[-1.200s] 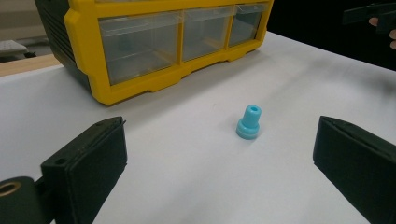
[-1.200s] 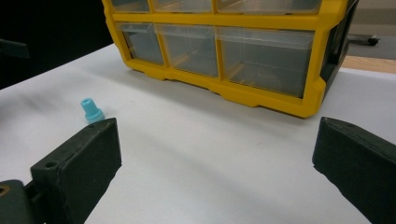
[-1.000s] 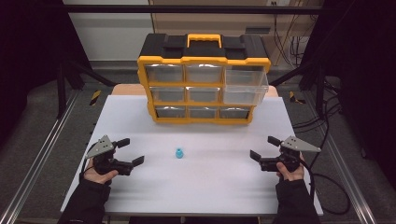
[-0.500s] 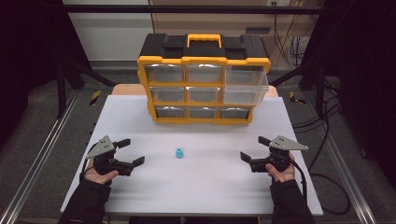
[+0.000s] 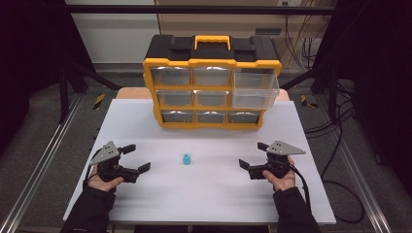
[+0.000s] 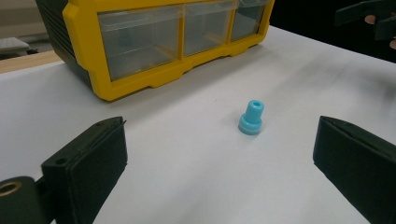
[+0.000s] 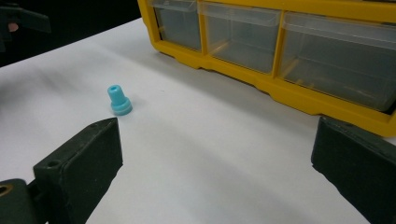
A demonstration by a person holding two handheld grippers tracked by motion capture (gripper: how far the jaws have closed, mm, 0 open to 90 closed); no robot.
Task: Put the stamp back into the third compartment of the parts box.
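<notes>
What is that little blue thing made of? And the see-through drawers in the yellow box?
The little blue thing looks like soft rubber or matte plastic: one even colour, rounded edges, no shine. Which of the two, the look leaves open. The drawers seem to be clear hard plastic: you can see through them, and their edges catch the light. The yellow box frame looks like smooth moulded plastic.

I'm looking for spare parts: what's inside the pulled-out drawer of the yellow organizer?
The pulled-out drawer at the yellow organizer's upper right looks empty through its clear walls. Its rear part, inside the frame, is hidden. The small blue plug stands on the table.
</notes>
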